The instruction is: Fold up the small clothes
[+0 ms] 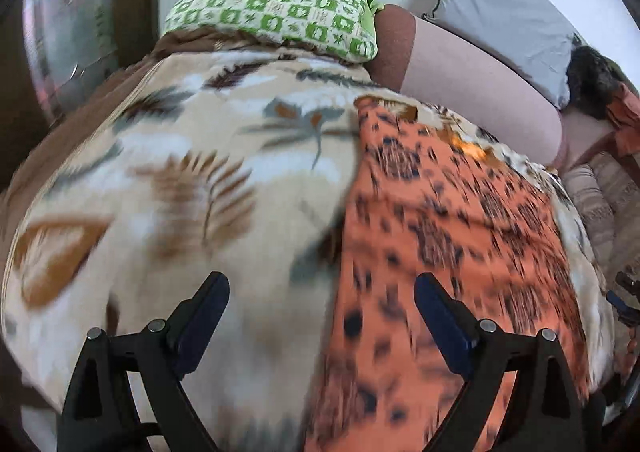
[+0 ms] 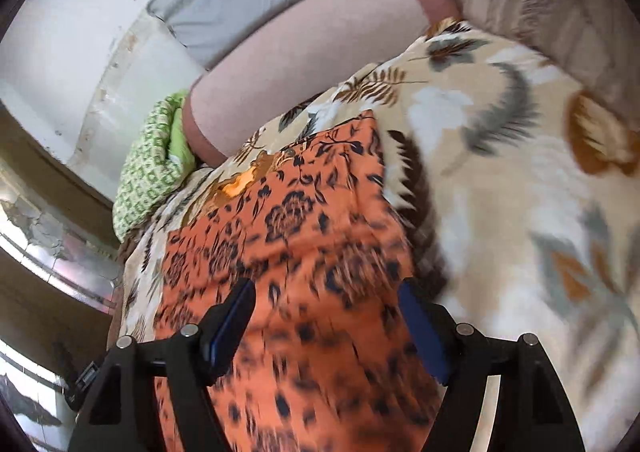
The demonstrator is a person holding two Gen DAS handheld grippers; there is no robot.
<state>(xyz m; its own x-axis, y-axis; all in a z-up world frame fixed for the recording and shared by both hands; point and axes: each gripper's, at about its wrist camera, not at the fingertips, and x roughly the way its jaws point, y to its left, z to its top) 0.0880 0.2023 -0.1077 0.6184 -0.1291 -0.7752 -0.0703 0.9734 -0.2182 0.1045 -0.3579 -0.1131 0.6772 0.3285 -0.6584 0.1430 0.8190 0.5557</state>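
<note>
An orange garment with a dark floral print (image 1: 436, 236) lies flat on a cream leaf-patterned blanket (image 1: 180, 171). It also shows in the right wrist view (image 2: 304, 252), on the same blanket (image 2: 520, 179). My left gripper (image 1: 322, 288) is open and empty, held above the garment's left edge. My right gripper (image 2: 326, 292) is open and empty, held above the garment near its right edge. Both views are blurred by motion.
A green checked pillow (image 1: 276, 11) lies at the head of the bed, also seen in the right wrist view (image 2: 148, 167). A pinkish bolster (image 1: 472, 79) and a grey pillow (image 1: 504, 15) lie by the wall. A striped cushion (image 2: 560, 19) sits at the blanket's far side.
</note>
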